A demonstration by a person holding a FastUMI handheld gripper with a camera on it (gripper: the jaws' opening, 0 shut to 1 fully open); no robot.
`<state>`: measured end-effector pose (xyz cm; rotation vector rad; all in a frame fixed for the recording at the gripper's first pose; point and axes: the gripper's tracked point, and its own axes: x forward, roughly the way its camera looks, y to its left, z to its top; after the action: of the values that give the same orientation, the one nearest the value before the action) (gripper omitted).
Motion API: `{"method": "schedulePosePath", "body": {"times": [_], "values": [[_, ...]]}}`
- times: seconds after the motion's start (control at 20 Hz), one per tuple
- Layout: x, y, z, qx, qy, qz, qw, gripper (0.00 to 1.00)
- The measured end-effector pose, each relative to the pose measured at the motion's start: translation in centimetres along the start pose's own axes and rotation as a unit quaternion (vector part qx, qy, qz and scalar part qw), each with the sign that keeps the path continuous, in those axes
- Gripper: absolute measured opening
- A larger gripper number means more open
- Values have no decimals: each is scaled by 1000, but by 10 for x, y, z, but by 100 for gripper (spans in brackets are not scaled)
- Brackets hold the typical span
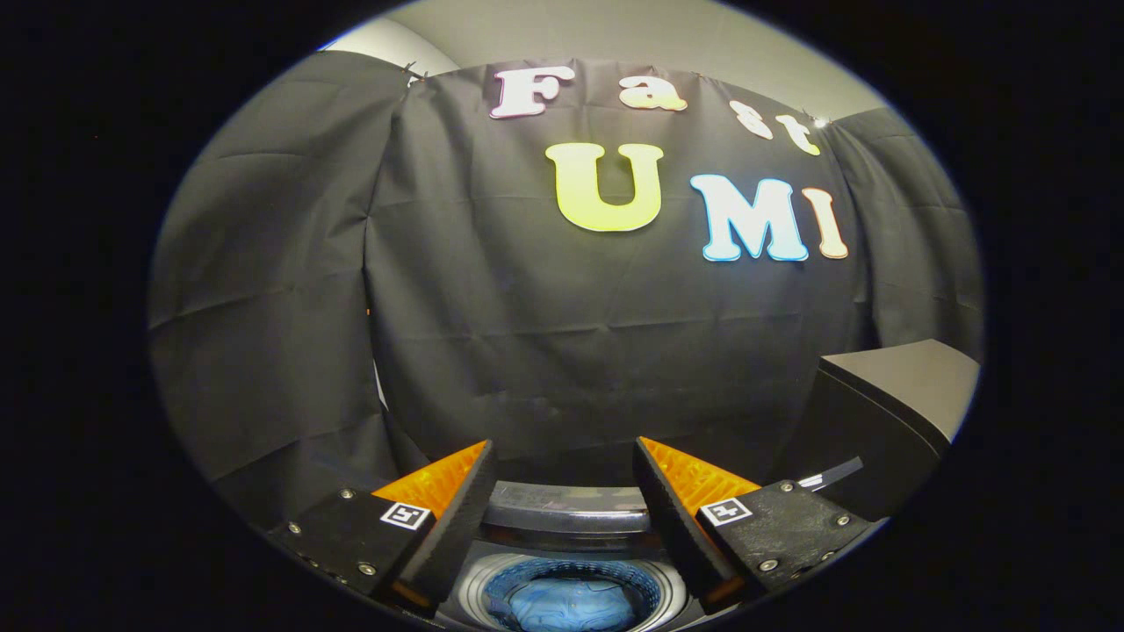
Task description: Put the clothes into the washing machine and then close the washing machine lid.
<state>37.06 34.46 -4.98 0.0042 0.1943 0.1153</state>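
My gripper [562,456] is open and holds nothing; its two fingers stand well apart above the washing machine [562,518]. Below and between the fingers lies the machine's round drum opening, with blue clothes [571,606] inside it. The machine's back panel runs across just ahead of the fingertips. I cannot make out the lid.
The black cloth wall hangs close behind the machine. A dark box-shaped cabinet [887,404] stands to the right of the machine, beyond the right finger.
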Motion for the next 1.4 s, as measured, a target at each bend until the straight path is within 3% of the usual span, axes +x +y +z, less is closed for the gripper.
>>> {"method": "schedulePosePath", "body": {"times": [0.7, 1.0, 1.4], "values": [[-30, -10, -102, 9, 93, 3, 996, 95], [-46, -4, -85, 6, 73, 18, 997, 95], [-104, -24, -20, 8, 18, 27, 999, 95]]}}
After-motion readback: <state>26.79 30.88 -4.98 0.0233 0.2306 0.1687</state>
